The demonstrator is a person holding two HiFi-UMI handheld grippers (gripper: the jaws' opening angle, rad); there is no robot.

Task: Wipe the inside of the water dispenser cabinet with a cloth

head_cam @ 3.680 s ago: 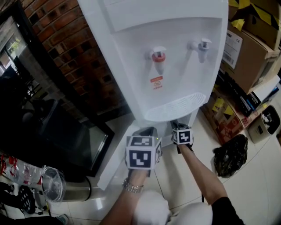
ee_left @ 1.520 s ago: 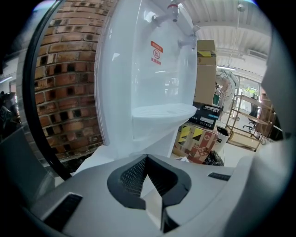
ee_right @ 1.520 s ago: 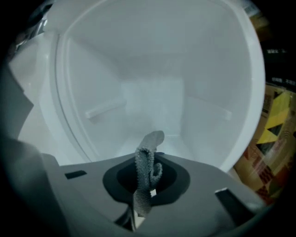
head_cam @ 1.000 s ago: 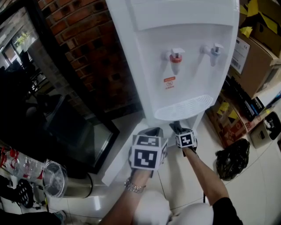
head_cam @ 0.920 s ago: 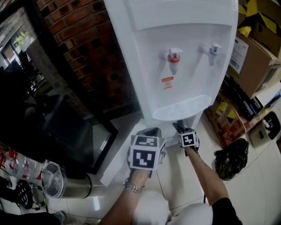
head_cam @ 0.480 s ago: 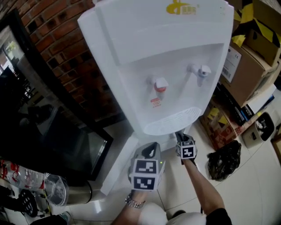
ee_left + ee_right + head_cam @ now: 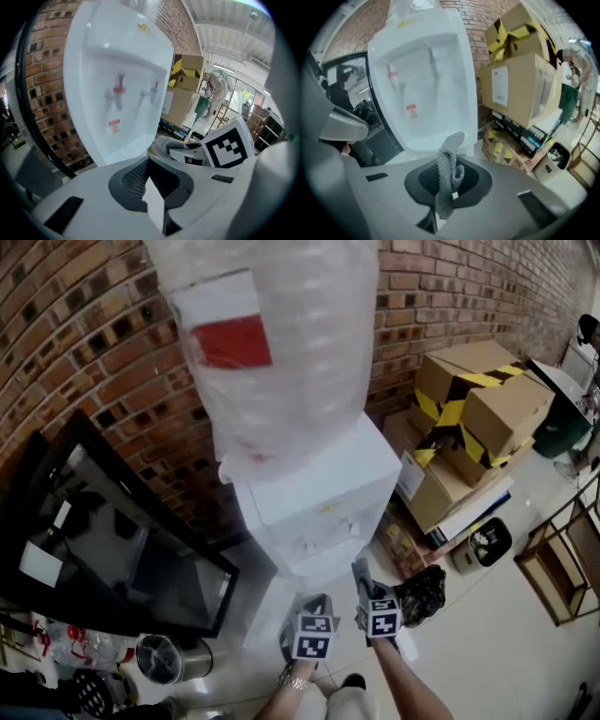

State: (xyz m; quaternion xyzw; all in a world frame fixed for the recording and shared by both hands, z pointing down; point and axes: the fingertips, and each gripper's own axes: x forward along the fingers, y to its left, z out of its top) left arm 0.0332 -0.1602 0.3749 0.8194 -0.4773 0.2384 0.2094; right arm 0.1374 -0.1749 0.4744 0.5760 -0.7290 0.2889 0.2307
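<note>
"Right hand-held gripper (image 7: 448, 164) is clenched on the cloth (image 7: 446, 180). A grey knitted tail of it stands up past the jaw tips, so the cloth is ready. Left hand-held gripper (image 7: 151, 168) has its jaws pressed together, and I see nothing held between them."

"And the cabinet?"

"Low on the water dispenser (image 7: 314, 488), I judge. In the head view both tools sit at bottom centre, in front of its base. The white top hides the lower body, so I can't tell how the door stands."

"How would you wipe it well?"

"Lead with the free tail and press it flat on each inner panel. Little cloth sticks out, so the hard jaw tips could scrape unless the tool is tilted. Work from the top and back toward the front, then the corners. The empty tool could steady the door."

"What about the room?"

"Pale glossy floor (image 7: 487, 643), probably slippery if wet. A brick wall (image 7: 84, 352) fills the upper left behind the big water bottle (image 7: 272, 343). Taped cardboard boxes (image 7: 469, 418) are stacked at the right, and a black bag (image 7: 422, 592) lies just beside the right tool. A dark glass-fronted unit (image 7: 122, 559) stands at the left, so space on both sides is tight."
</note>
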